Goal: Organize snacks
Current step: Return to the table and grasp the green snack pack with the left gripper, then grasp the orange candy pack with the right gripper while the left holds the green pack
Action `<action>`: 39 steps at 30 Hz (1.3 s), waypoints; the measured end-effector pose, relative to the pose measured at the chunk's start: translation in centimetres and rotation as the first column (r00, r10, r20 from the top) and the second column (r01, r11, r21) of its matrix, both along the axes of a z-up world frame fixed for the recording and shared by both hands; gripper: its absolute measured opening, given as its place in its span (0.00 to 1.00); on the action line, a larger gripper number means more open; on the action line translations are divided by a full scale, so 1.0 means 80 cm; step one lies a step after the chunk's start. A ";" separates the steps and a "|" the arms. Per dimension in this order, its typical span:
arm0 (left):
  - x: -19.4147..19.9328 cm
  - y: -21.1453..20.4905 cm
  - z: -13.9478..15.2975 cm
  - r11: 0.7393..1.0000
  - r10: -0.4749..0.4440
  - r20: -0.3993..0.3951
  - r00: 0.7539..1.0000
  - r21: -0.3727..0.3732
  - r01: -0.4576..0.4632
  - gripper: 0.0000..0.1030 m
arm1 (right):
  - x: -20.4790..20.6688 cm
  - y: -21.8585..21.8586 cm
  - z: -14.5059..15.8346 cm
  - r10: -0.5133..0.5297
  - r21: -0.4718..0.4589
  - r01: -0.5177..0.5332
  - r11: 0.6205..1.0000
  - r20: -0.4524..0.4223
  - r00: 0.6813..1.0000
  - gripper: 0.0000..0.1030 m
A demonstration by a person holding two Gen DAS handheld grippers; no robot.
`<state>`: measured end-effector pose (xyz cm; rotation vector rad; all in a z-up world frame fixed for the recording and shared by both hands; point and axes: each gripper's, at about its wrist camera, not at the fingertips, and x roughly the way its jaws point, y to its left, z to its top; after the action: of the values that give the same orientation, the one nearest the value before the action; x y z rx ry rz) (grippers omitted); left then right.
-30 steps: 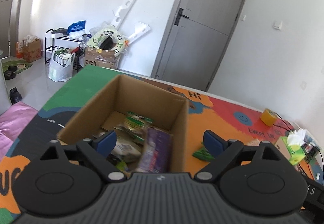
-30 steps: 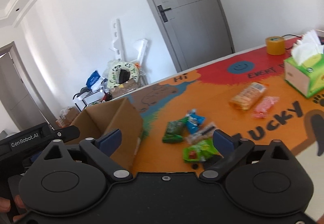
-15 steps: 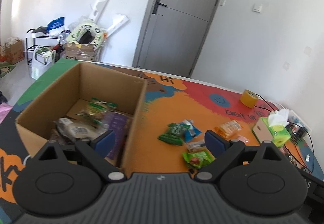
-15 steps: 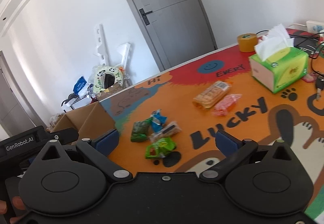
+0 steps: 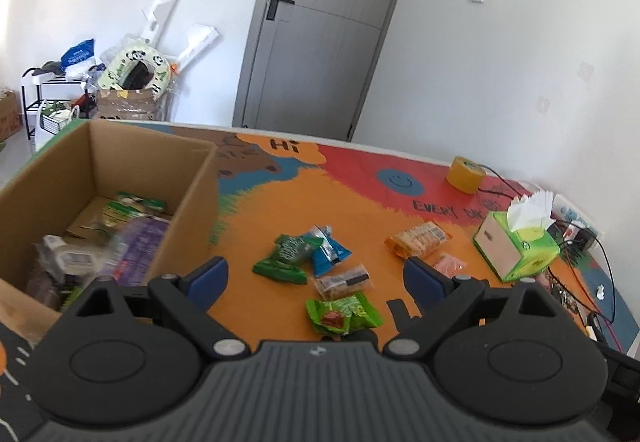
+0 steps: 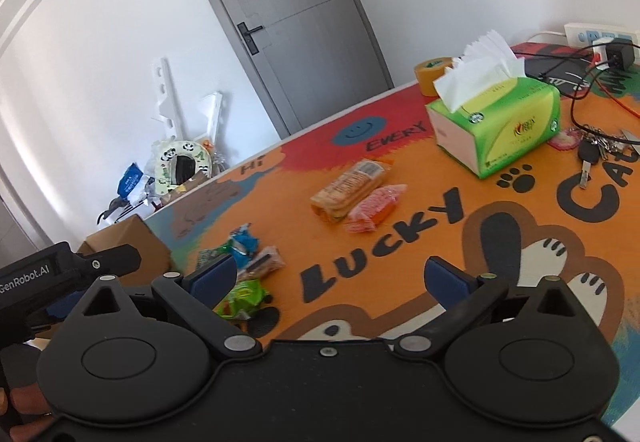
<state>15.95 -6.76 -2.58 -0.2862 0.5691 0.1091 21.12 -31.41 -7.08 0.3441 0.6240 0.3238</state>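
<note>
Now tools (image 5: 316,274) beyond box (image 5: 192,178)

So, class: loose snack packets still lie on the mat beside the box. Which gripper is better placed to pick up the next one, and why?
Probably the left gripper: open, with the bright green packet lying between its fingers and the cardboard box just beside it. The right gripper, also open, faces bare mat.

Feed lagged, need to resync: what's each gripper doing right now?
Left gripper: jaws open, holding nothing.
Right gripper: jaws open, holding nothing.
</note>
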 end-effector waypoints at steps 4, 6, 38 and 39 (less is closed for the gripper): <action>0.014 -0.010 -0.012 1.000 -0.012 -0.024 1.000 -0.002 0.012 0.91 | 0.010 -0.005 -0.011 -0.008 0.002 0.008 1.000 -0.021 1.000 0.95; 0.021 -0.014 -0.019 1.000 -0.014 -0.037 0.999 0.004 0.014 0.90 | 0.013 -0.007 -0.016 -0.008 0.001 0.008 1.000 -0.030 1.000 0.94; 0.066 -0.054 -0.086 0.998 -0.030 -0.130 0.991 0.056 0.038 0.42 | 0.036 -0.028 -0.056 -0.021 -0.003 0.021 1.000 -0.091 0.996 0.94; 0.066 -0.052 -0.083 0.998 -0.032 -0.126 0.992 0.051 0.039 0.41 | 0.037 -0.025 -0.055 -0.016 -0.006 0.016 1.000 -0.088 0.996 0.94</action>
<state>21.23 -10.96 -9.25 -0.2180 0.6942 0.1079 24.09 -33.45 -11.46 0.3599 0.7078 0.2929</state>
